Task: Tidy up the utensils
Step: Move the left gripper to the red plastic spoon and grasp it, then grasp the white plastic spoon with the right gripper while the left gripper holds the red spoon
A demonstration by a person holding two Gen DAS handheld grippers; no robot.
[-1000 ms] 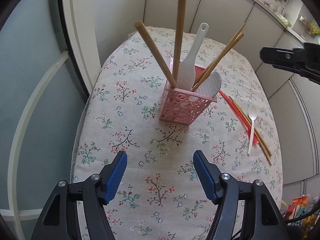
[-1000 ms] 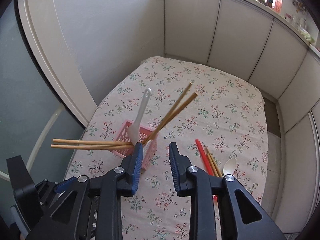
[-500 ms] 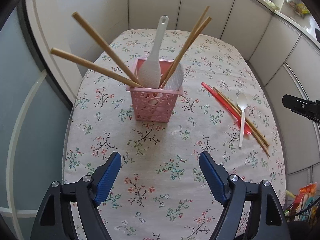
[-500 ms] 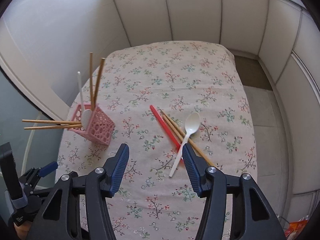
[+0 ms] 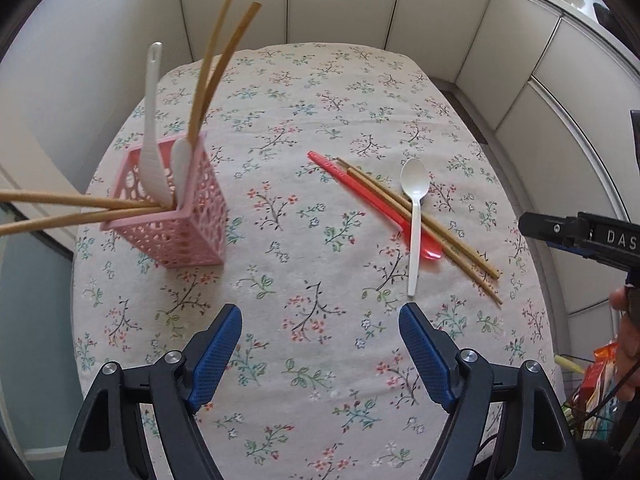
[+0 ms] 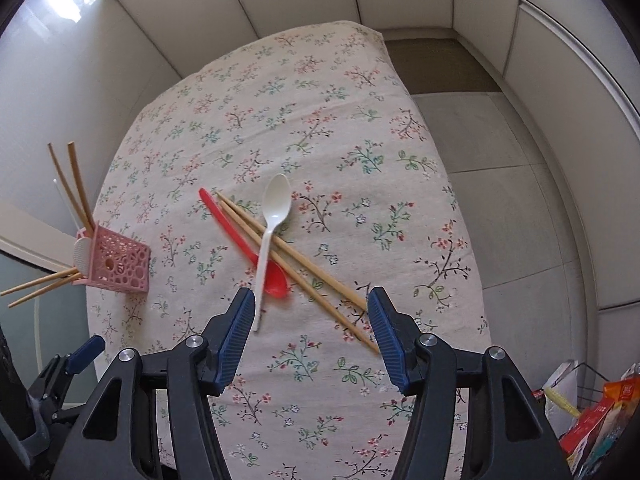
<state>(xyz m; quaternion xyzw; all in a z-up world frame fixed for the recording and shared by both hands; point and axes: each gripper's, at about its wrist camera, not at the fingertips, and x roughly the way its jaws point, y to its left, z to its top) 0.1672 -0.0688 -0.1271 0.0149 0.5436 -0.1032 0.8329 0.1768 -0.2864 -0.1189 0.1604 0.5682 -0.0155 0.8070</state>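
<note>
- Just ahead of the right tool (image 6: 311, 320), loose utensils lay in a crossed pile on the floral bench (image 6: 280, 80): white spoon (image 6: 272, 224), red spoon (image 6: 256, 252), pair of wooden chopsticks (image 6: 296, 258).
- White spoon's handle end sat right by the right tool's left fingertip; bowl pointed away, toward the far end of the bench.
- Long axis of the white spoon ran nearly along the right tool's pointing line, tipped slightly; it lay on top of the chopsticks and the red spoon.
- Chopsticks and red spoon ran diagonally, far-left to near-right, under the white spoon.
- Right tool's jaws stood apart, nothing between them, pads clear of the pile.
- Left tool (image 5: 320, 344) also had jaws wide apart and empty, over bare cloth; the white spoon (image 5: 415, 216) lay ahead and to its right.
- Pink basket (image 5: 176, 216) stood off to the left side, already holding chopsticks and white paddles, well apart from the pile.
- Judgement: right hand was nearer the pile, white spoon the likely pick; wrist would probably need a roll so the jaws cross the handle.
</note>
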